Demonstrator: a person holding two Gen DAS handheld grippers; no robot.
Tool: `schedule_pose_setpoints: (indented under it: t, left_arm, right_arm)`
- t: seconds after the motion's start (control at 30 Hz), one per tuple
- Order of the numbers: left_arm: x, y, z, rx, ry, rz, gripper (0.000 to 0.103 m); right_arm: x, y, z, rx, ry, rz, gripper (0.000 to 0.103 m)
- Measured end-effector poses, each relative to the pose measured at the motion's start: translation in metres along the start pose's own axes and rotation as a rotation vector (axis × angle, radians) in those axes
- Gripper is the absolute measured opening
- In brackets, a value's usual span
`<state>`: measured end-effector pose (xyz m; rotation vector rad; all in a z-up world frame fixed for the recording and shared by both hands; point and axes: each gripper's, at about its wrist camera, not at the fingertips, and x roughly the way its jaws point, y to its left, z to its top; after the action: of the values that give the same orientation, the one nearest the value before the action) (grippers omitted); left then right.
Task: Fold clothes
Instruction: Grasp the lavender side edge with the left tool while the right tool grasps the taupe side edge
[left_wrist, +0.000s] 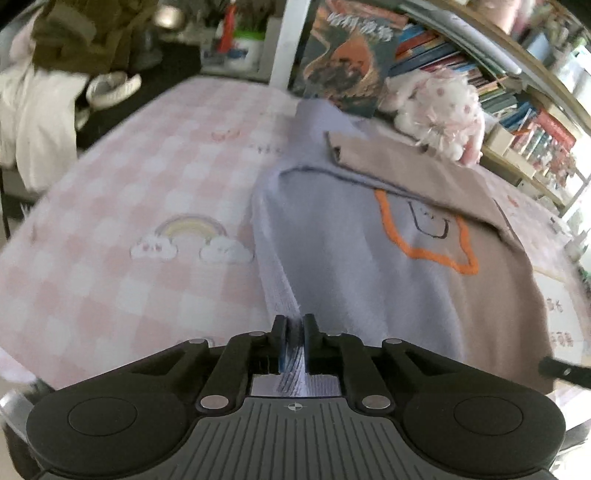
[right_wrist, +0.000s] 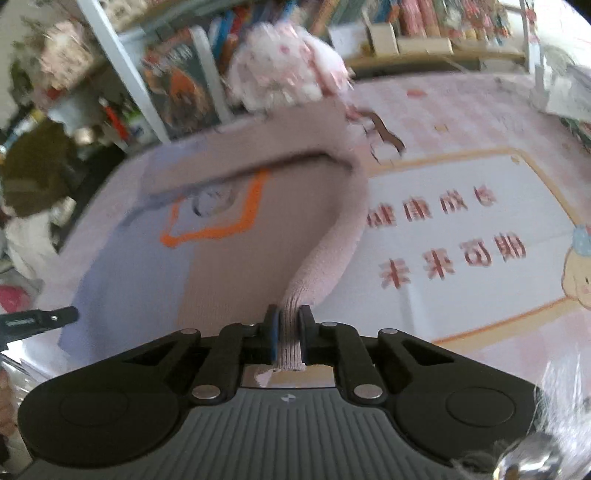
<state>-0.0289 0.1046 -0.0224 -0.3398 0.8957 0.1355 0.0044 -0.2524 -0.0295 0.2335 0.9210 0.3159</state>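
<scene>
A two-tone sweater (left_wrist: 369, 266), lavender on one half and tan-pink on the other, with an orange outline drawing on the chest, lies on the pink checked sheet (left_wrist: 147, 192). Its sleeves are folded across the upper body. My left gripper (left_wrist: 294, 332) is shut on the lavender ribbed hem and holds it slightly lifted. My right gripper (right_wrist: 288, 325) is shut on the pink ribbed hem of the same sweater (right_wrist: 229, 258), which rises in a fold from the sheet (right_wrist: 461, 229). The tip of the other gripper shows at the edge of each view.
A pink-white plush toy (left_wrist: 439, 110) sits just beyond the sweater's collar; it also shows in the right wrist view (right_wrist: 284, 70). Bookshelves (left_wrist: 517, 96) stand behind it. White and olive clothes (left_wrist: 44, 110) hang at the far left.
</scene>
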Motion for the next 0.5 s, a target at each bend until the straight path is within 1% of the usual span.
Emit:
schedule_pose_setpoints:
  t: [0.03,0.1,0.17,0.23,0.37,0.4,0.43,0.47,0.5]
  left_arm:
    - [0.0,0.004,0.0,-0.017,0.01,-0.008,0.021]
    - [0.002,0.01,0.0,-0.05,0.032,-0.025,0.031]
    - [0.004,0.015,-0.002,-0.074,0.047,-0.039,0.037]
    - [0.007,0.017,-0.003,-0.08,0.059,-0.051,0.038]
    - [0.011,0.019,-0.006,-0.086,0.048,-0.068,0.036]
    - [0.012,0.02,-0.006,-0.094,0.047,-0.074,0.034]
    - [0.013,0.021,-0.005,-0.1,0.05,-0.079,0.017]
    - [0.014,0.023,-0.005,-0.108,0.054,-0.082,0.007]
    - [0.015,0.025,-0.005,-0.119,0.058,-0.083,0.005]
  right_arm:
    - [0.003,-0.001,0.0,0.011,0.015,-0.011,0.014]
    - [0.005,-0.005,-0.002,0.039,0.028,-0.017,0.018]
    - [0.007,-0.008,-0.003,0.067,0.038,-0.018,0.024]
    - [0.009,-0.012,-0.004,0.091,0.048,-0.017,0.028]
    - [0.013,-0.016,-0.004,0.134,0.061,0.001,0.028]
    - [0.014,-0.017,-0.004,0.14,0.06,0.005,0.028]
    - [0.015,-0.017,-0.003,0.145,0.064,0.009,0.024]
    - [0.016,-0.018,-0.003,0.151,0.067,0.012,0.019]
    - [0.017,-0.019,-0.002,0.157,0.071,0.016,0.012]
